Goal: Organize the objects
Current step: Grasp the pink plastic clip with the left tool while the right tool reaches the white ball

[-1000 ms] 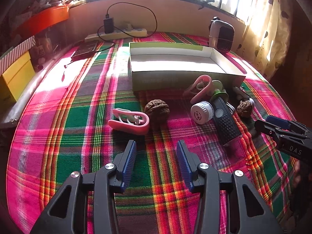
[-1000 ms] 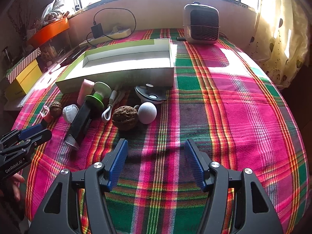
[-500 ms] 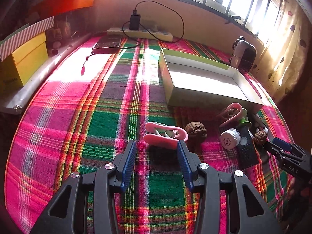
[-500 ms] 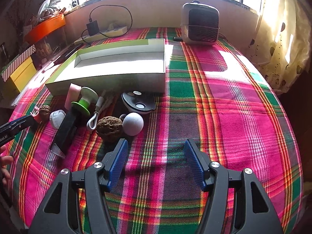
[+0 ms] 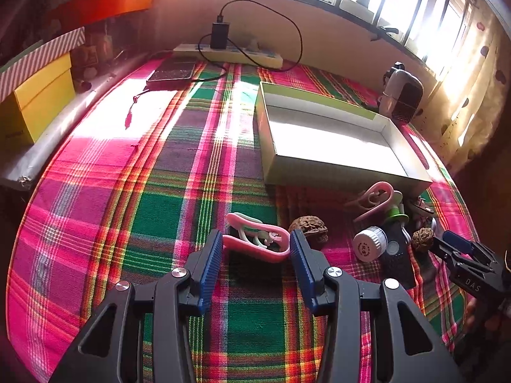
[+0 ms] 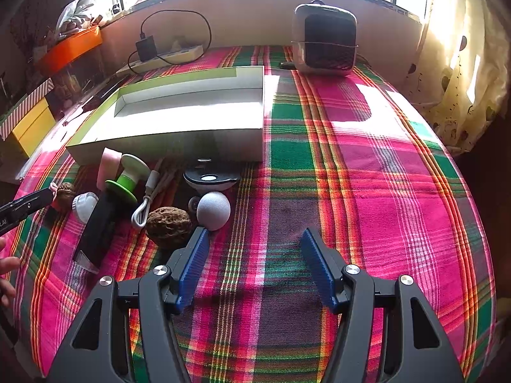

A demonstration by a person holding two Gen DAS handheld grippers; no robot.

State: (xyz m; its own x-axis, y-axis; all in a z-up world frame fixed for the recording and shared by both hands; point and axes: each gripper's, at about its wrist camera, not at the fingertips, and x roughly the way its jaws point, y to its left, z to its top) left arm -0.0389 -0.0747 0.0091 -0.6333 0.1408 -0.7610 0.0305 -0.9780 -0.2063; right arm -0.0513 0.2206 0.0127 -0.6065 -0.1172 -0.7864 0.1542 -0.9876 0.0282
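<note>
My left gripper [image 5: 255,239] is open, its blue pads on either side of a pink clip [image 5: 255,239] lying on the plaid cloth. A walnut [image 5: 309,227] sits just right of it. Further right lie a white cap [image 5: 369,245], a second pink clip [image 5: 373,199], a black remote [image 5: 397,261] and a small walnut [image 5: 422,238]. The open white box [image 5: 332,140] stands behind them. My right gripper [image 6: 254,237] is open and empty, its left pad beside a walnut [image 6: 168,226] and a white ball [image 6: 213,210]. The box [image 6: 179,115] shows behind.
A small heater [image 6: 325,40] stands at the back right. A power strip with charger [image 5: 228,51] and a tablet [image 5: 172,71] lie at the back. Yellow boxes [image 5: 35,99] stand left. A white cable [image 6: 148,199], green spool [image 6: 126,180] and black disc [image 6: 209,180] lie before the box.
My left gripper moved forward so its pads now flank the pink clip. My right gripper moved a little closer to the walnut and white ball.
</note>
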